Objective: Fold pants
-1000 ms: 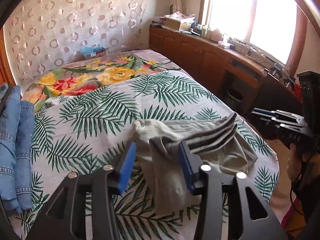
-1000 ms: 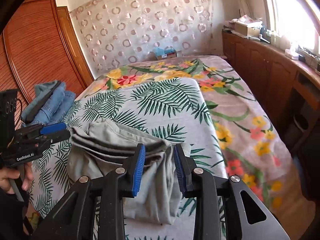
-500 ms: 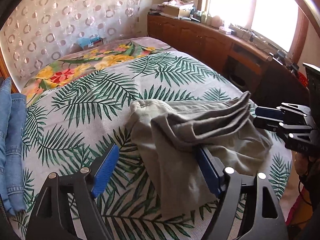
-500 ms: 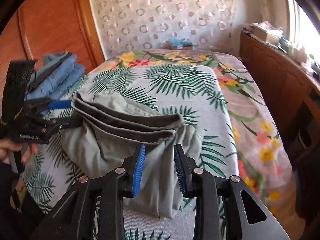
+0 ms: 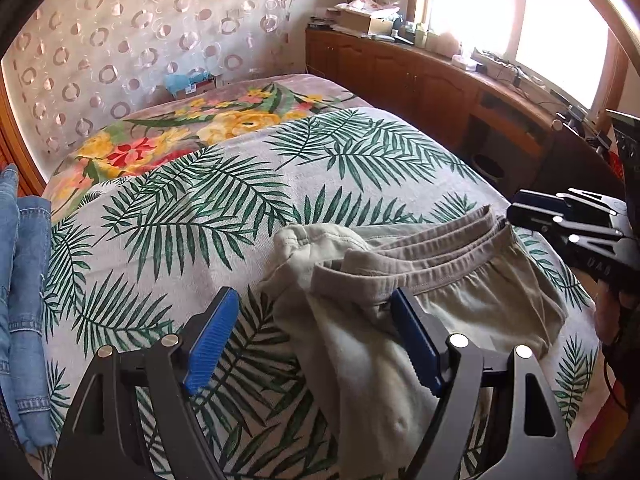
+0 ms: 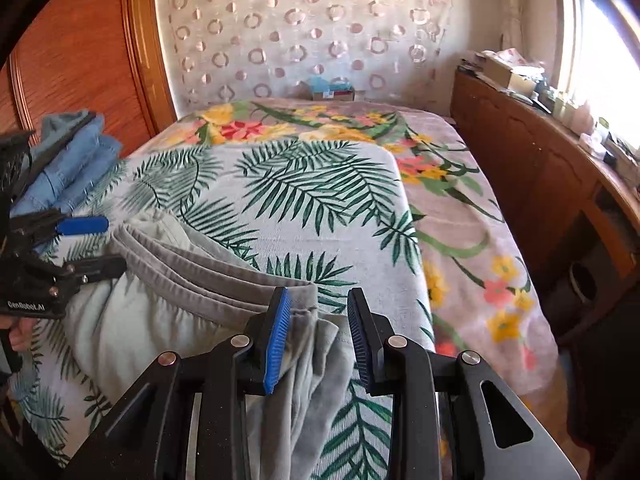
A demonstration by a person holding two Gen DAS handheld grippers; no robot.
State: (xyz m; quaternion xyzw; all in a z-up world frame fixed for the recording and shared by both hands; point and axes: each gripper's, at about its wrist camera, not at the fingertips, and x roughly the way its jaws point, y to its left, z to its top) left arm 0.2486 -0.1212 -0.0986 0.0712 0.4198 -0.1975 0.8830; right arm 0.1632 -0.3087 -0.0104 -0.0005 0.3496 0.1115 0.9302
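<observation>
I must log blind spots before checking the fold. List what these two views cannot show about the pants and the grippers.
- Pants: the near end runs off the bottom edge in both views, behind the gripper frames.
- Right gripper: cloth lies between the pads; whether they pinch it is unclear.
- Left gripper: open; cloth drapes over one pad.
- Jeans: cut by the left edge.

Black angular left gripper frame, ribbed blue pads, silver screws, white "GenRobot.AI" lettering.
</observation>
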